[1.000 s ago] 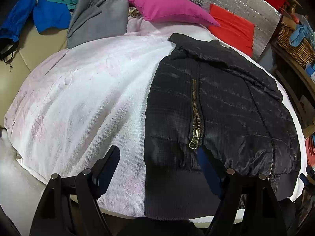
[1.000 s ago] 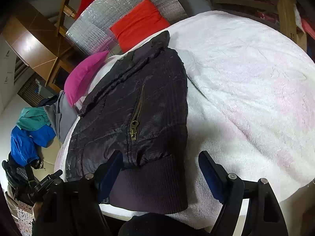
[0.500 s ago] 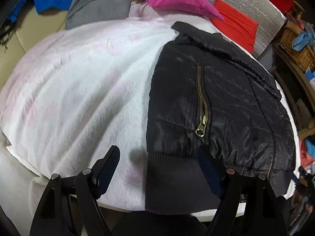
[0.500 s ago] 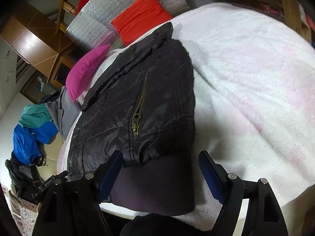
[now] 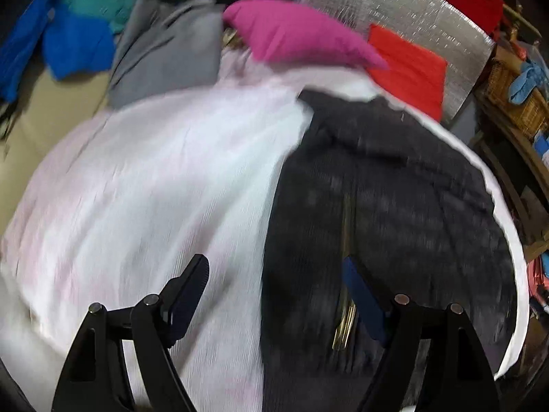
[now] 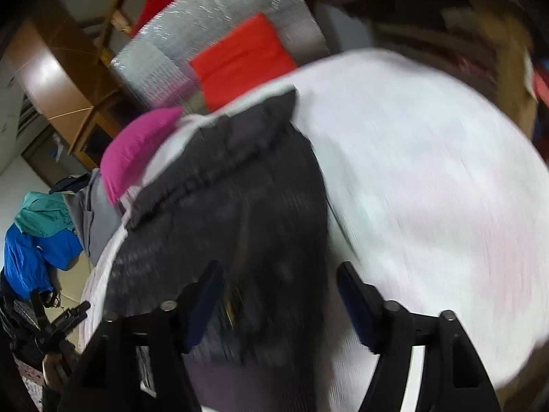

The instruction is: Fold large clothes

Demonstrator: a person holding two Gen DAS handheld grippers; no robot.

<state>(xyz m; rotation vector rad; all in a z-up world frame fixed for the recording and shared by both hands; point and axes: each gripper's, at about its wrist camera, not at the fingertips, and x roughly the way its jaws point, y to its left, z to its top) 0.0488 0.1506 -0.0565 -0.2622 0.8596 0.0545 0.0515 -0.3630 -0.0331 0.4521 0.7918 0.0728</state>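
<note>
A black quilted jacket [image 5: 384, 226] with a brass zipper [image 5: 345, 322] lies folded lengthwise on a white towel-covered surface [image 5: 154, 199]. Its ribbed hem is nearest to me. My left gripper [image 5: 274, 274] is open and empty, astride the jacket's left edge near the hem. In the right wrist view the jacket [image 6: 233, 213] lies left of centre. My right gripper [image 6: 279, 281] is open and empty over the jacket's right edge near the hem. Both views are motion-blurred.
A pink pillow [image 5: 295, 34], grey garment [image 5: 164, 55] and blue-teal jacket [image 5: 72, 34] lie beyond the towel. A red cloth [image 5: 408, 68] rests on a silver foil board [image 5: 394, 3]. A wicker basket [image 5: 514, 92] stands at right.
Both grippers have moved forward over the jacket's hem, which now lies beneath the fingers. The views have turned blurry from motion. The jacket itself has not shifted.
</note>
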